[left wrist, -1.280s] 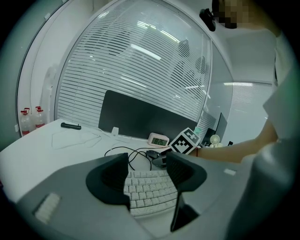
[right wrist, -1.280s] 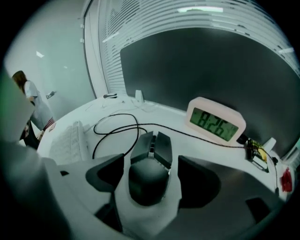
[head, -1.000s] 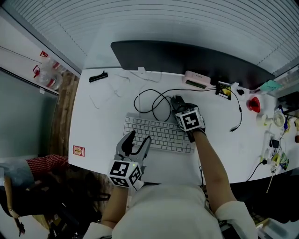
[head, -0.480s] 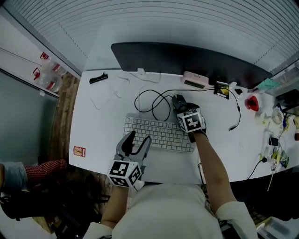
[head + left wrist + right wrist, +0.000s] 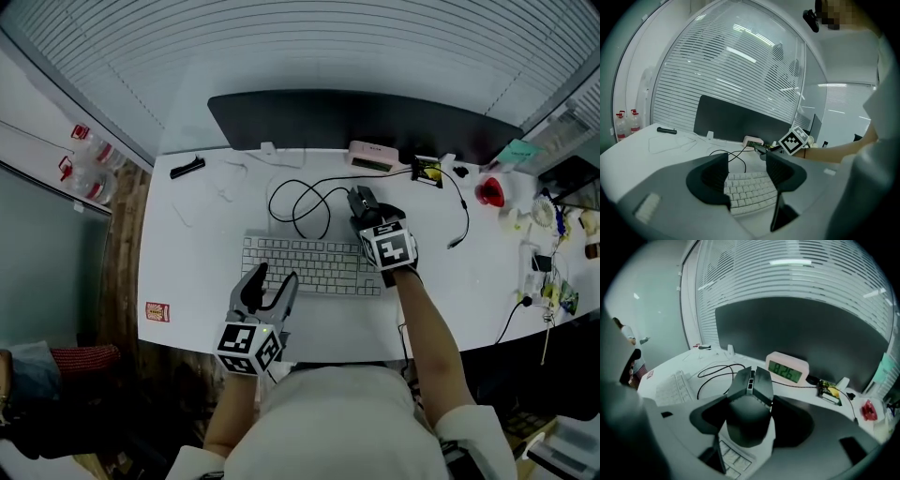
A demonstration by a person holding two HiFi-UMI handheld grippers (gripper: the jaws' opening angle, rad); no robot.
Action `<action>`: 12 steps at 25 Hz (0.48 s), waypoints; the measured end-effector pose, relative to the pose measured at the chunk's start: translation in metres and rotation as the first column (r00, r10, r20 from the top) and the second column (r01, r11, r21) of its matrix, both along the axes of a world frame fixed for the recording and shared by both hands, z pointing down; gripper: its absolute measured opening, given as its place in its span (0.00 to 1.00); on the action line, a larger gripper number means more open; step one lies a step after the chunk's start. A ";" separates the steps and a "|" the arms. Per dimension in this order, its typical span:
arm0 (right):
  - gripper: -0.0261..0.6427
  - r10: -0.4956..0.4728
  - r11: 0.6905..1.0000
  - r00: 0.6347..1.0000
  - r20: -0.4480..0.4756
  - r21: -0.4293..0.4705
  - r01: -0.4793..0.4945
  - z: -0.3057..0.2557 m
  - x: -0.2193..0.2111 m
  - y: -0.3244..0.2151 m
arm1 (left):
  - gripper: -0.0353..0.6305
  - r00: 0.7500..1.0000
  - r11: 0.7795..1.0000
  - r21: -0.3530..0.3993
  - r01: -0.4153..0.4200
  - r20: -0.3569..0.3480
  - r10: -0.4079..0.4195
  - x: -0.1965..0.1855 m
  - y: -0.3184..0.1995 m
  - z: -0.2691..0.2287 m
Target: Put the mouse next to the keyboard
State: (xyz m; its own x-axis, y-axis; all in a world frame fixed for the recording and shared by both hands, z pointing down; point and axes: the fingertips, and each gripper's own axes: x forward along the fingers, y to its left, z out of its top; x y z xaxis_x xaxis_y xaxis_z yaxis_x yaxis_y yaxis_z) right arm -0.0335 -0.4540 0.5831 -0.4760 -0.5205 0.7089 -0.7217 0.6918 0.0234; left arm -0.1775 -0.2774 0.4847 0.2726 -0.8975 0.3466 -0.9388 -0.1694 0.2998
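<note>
ok so nearest me, the left gripper (image 5: 272, 278) hangs over the front edge of the white desk (image 5: 192, 267). Its jaws are spread apart with nothing in them, and you just see the white keyboard (image 5: 309, 265) through the gap.

The right gripper (image 5: 749, 420) has its jaws wide but clamped on both sides of the black mouse (image 5: 751, 390). The mouse is up off the desk, over the keyboard's far right corner, and the right gripper view shows keys under it. The black cable (image 5: 295, 202) lies in loops on the desk just behind the keyboard.

Further back there's a pinkish clock (image 5: 787, 369) with a green display, and a small yellow circuit board (image 5: 427, 170) to its right. A black pen-like thing (image 5: 187, 168) lies at the far left. Behind all that stands a dark monitor (image 5: 356, 117).

Container-wise, there's a red cup-ish thing (image 5: 487, 192) at the desk's far right, but I can't tell what's inside. Off the desk's left side are clear bottles (image 5: 84, 155) with red caps. No idea what's in those either.
</note>
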 end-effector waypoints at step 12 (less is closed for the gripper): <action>0.47 0.184 0.983 0.983 -0.018 0.023 -0.183 -0.006 0.092 0.022 | 0.44 0.997 0.997 0.015 -0.079 -0.002 0.079 0.021 0.003 -0.002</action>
State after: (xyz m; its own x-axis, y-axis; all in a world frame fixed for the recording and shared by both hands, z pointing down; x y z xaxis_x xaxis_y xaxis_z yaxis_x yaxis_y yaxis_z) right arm 0.0582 -0.4315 0.5773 -0.3569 -0.6125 0.7053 -0.8356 0.5469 0.0521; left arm -0.1567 -0.2744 0.4828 0.3439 -0.8782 0.3323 -0.9216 -0.2478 0.2988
